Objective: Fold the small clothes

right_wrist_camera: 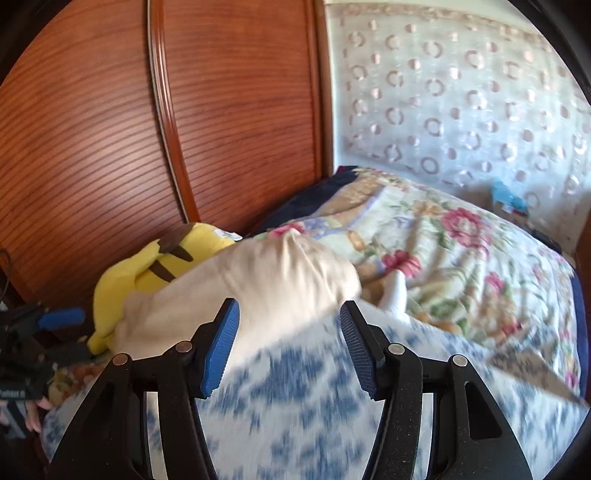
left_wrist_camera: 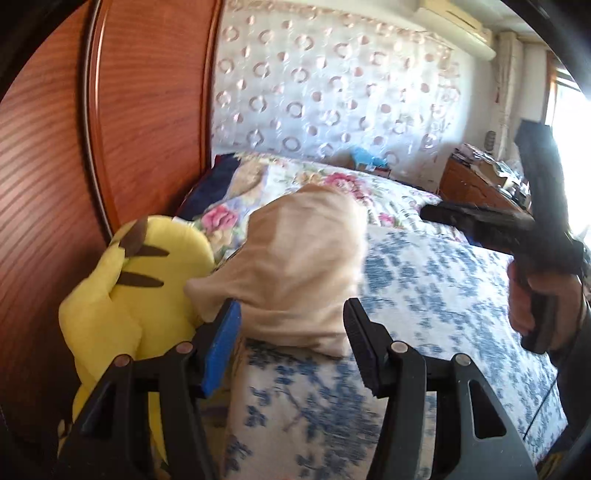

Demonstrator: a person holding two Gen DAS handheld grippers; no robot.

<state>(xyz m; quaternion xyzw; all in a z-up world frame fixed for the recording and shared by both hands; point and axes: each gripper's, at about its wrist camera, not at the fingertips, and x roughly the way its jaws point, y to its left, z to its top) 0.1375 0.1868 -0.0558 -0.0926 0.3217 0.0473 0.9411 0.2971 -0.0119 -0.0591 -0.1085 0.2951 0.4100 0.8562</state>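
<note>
Left wrist: beige garment [left_wrist_camera: 295, 266] lies just beyond parted jaws.

Reddish wooden wardrobe [right_wrist_camera: 229, 122], ribbed doors, ahead and left of gripper. White curtain [right_wrist_camera: 461, 107] with pink ring pattern straight ahead, behind bed. Bed [left_wrist_camera: 443, 288] under gripper: blue-and-white spread near, floral quilt [right_wrist_camera: 461, 251] beyond. Wall air conditioner [left_wrist_camera: 456, 27] high on right. Cluttered wooden cabinet [left_wrist_camera: 476, 184] far right, bright window [left_wrist_camera: 567, 110] glaring beside it.
</note>
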